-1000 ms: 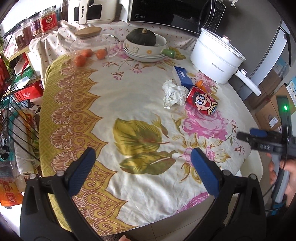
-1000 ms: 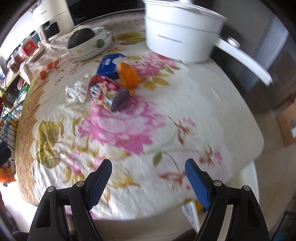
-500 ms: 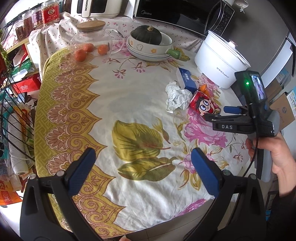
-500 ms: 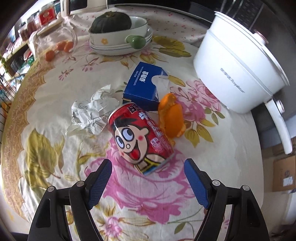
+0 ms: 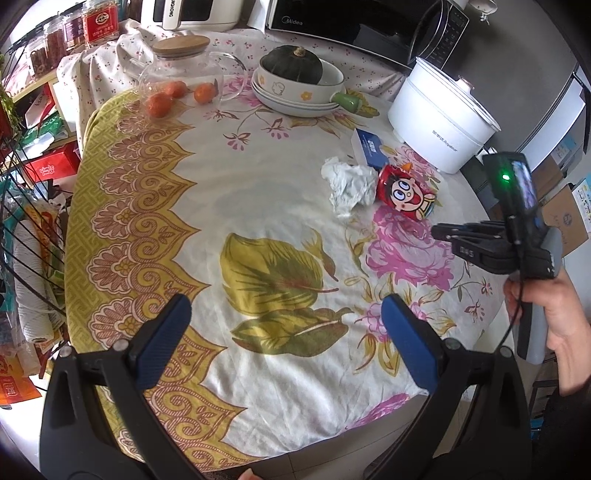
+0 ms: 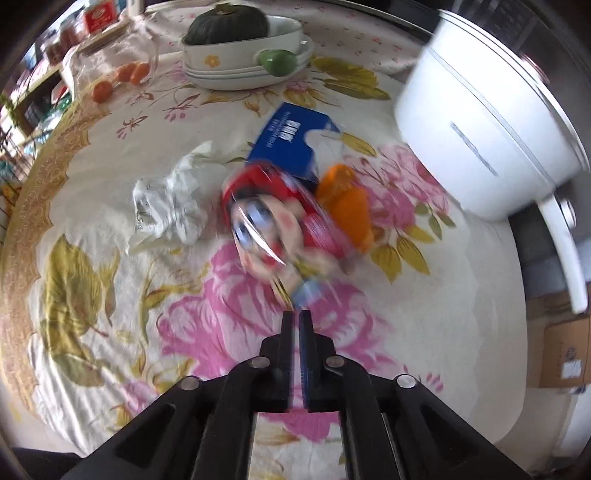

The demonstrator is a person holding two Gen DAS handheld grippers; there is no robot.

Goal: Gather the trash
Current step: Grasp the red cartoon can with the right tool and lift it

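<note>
Two sets of tongs are over the flowery tablecloth [image 5: 258, 206]. The right tongs [image 6: 298, 317] have just snapped closed, and their fingers are pressed together with nothing between them. Just past their tips lies the red can [image 6: 280, 229] with a big-eyed cartoon face; it looks smeared in the right wrist view. The can lies on its side on a pink flower, apart from the tongs. A crumpled white paper [image 6: 170, 206] sits just left of the can. An orange peel [image 6: 347, 206] sits just right of it. A blue box [image 6: 288, 144] with white writing too blurry to read lies behind the can.

The left tongs [image 5: 284, 328] are spread wide over a green leaf print, holding nothing. From there, the can [image 5: 404, 194] is far ahead and to the right. A hand [image 5: 554, 317] holds the right tongs by the handle at the table's right edge, tips pointing left toward the can.

The black microwave [image 5: 332, 22] behind says "Midea". The white pot [image 5: 439, 114] has small grey writing that cannot be read for sure.
</note>
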